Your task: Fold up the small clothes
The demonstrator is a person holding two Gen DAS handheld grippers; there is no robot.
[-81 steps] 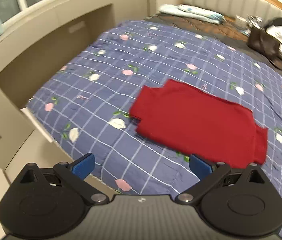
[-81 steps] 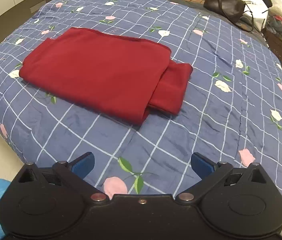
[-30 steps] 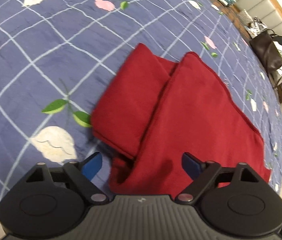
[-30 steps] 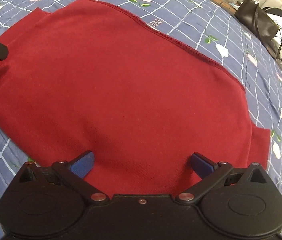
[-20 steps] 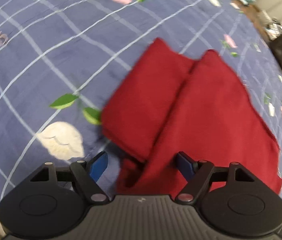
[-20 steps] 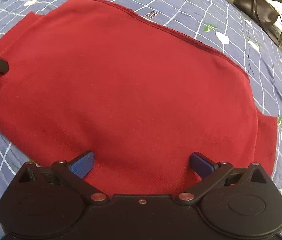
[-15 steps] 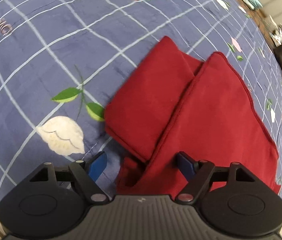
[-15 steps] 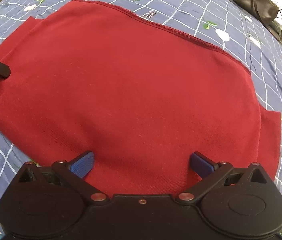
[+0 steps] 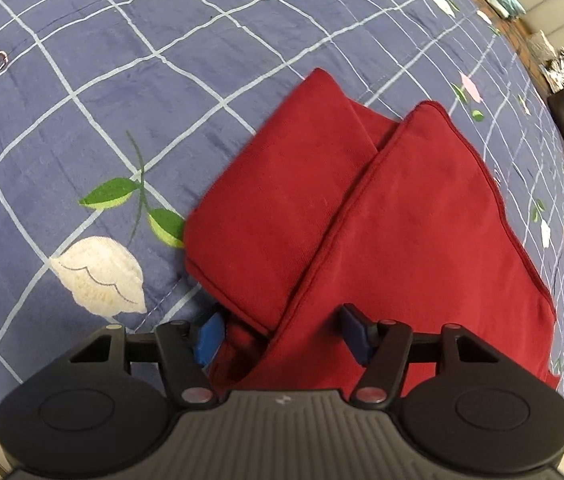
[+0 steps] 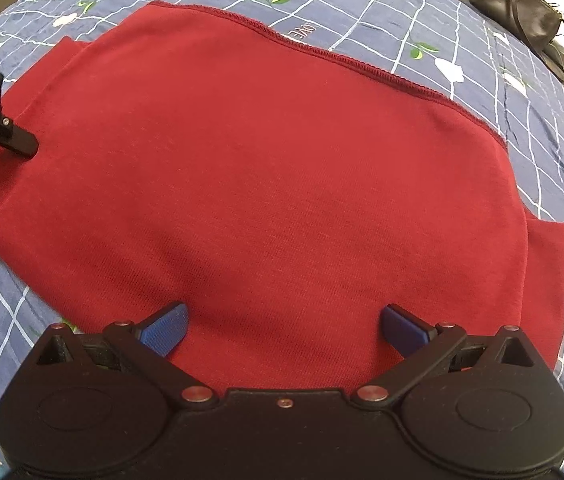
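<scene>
Reaching at 6 o'clock, my left gripper [image 9: 282, 332] and right gripper [image 10: 283, 326] sat open around the soft red sweater [image 10: 266, 168].

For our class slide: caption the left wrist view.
Left tool open around the folded red garment's near edge on a floral bedspread.

The left gripper [image 9: 283, 326] sits low at the near left corner of the red garment [image 9: 381, 216], its blue fingertips [image 9: 210, 334] partly closed, with folded cloth between them but not yet pinched. The right gripper [image 10: 283, 326] hovers at the garment's near edge, jaws spread wide with cloth between the pads. From the right wrist view, the left gripper shows as a black finger over the garment's left edge
</scene>
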